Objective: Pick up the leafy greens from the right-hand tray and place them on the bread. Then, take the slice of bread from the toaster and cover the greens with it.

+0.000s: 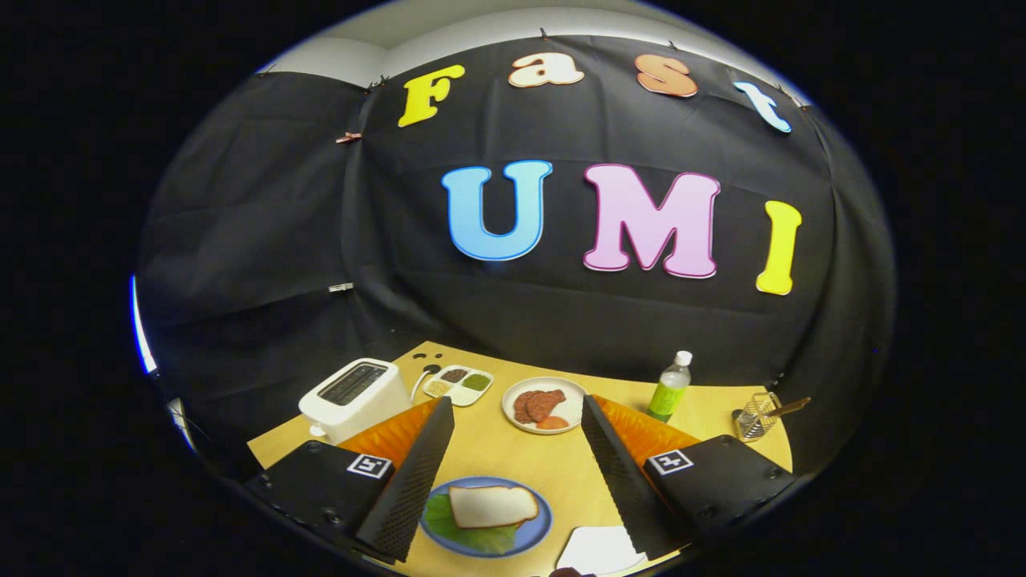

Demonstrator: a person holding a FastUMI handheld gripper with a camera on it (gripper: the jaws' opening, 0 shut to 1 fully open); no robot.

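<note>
No brand or wording can be read on anything here; my jaws (513, 473) carry only a square black-and-white marker on each housing, and the label on the green bottle (670, 388) at the right of the desk (521, 457) is too small to make out. My jaws are released, spread wide and grasping nothing, and between them at the bottom of the frame lies the blue plate (539, 525) with a slice of bread (491, 506) resting on top of the leafy greens (461, 529), closer to my left finger. The white toaster (353, 399) stands at the left beyond that finger, a divided tray (458, 385) beside it, a white plate of meat slices (544, 405) in mid frame, and a wire holder (756, 417) sits far right.
</note>
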